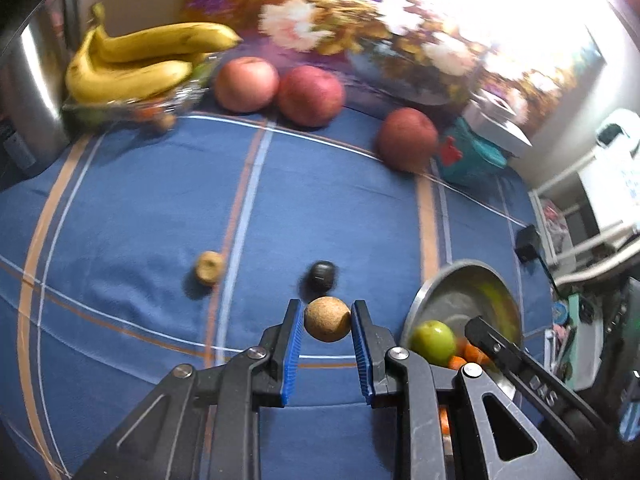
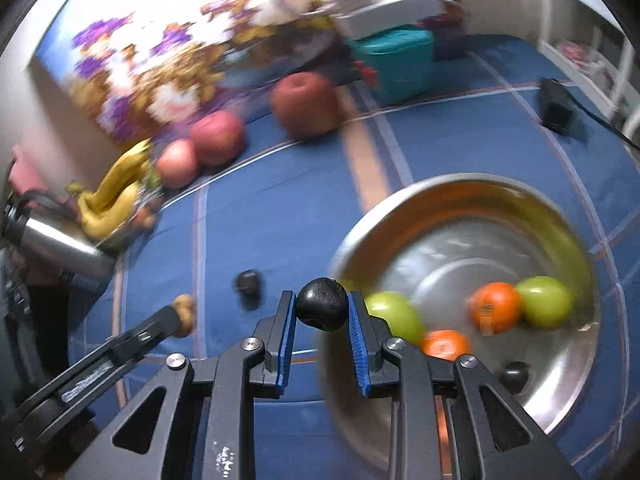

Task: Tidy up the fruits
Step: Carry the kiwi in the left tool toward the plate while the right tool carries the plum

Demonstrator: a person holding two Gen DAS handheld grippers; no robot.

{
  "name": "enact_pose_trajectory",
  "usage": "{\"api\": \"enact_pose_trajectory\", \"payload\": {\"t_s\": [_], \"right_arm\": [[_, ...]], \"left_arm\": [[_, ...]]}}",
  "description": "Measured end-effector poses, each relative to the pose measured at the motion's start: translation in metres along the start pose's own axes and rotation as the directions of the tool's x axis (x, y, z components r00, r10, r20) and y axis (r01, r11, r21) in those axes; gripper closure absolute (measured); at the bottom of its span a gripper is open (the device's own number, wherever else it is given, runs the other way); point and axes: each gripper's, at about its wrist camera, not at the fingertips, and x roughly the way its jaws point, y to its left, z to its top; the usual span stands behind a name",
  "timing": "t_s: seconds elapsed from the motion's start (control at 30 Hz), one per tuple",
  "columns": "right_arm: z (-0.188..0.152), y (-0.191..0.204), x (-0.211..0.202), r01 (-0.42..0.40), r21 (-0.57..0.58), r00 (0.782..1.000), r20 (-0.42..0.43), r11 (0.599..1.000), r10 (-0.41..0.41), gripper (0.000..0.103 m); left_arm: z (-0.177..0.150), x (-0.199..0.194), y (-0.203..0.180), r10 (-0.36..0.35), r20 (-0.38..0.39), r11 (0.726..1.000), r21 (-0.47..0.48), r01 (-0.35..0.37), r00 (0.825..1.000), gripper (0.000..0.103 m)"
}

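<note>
Left gripper (image 1: 327, 319) pinched a tan round fruit (image 1: 327, 319); right gripper (image 2: 322, 309) clamped a black fruit (image 2: 322, 309) beside the steel bowl (image 2: 560, 404).

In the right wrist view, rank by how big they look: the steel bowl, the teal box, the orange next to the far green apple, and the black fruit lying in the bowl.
1. Steel bowl
2. Teal box, though farther away
3. Orange
4. Black fruit

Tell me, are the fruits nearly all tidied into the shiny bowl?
Partly. The metal bowl already holds two green fruits, two oranges and a small dark fruit. The left hand-held gripper holds a brown round fruit; the right hand-held gripper holds a dark fruit. Still on the cloth: another dark fruit, a small tan fruit and three apples.
</note>
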Motion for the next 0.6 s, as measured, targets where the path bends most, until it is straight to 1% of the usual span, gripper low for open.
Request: {"api": "enact_pose_trajectory", "payload": {"t_s": [0.17, 0.3, 0.4, 0.6], "right_arm": [[0.003, -0.042, -0.006, 0.060, 0.101, 0.998, 0.013, 0.993, -0.062, 0.076], [0.004, -0.064, -0.010, 0.060, 0.151, 0.997, 0.033, 0.987, -0.066, 0.076], [0.005, -0.072, -0.008, 0.070, 0.165, 0.996, 0.038, 0.984, -0.077, 0.076], [0.004, -0.070, 0.000, 0.055, 0.154, 0.998, 0.020, 0.987, -0.059, 0.076]], "left_arm": [[-0.010, 0.004, -0.036, -0.016, -0.024, 0.996, 0.086, 0.018, 1.000, 0.077], [-0.020, 0.013, -0.060, -0.018, -0.046, 0.989, 0.146, 0.025, 0.999, 0.077], [-0.029, 0.020, -0.075, -0.005, -0.062, 0.982, 0.190, 0.016, 0.998, 0.077], [-0.040, 0.037, -0.089, 0.024, -0.101, 0.974, 0.225, -0.001, 0.995, 0.077]]}}
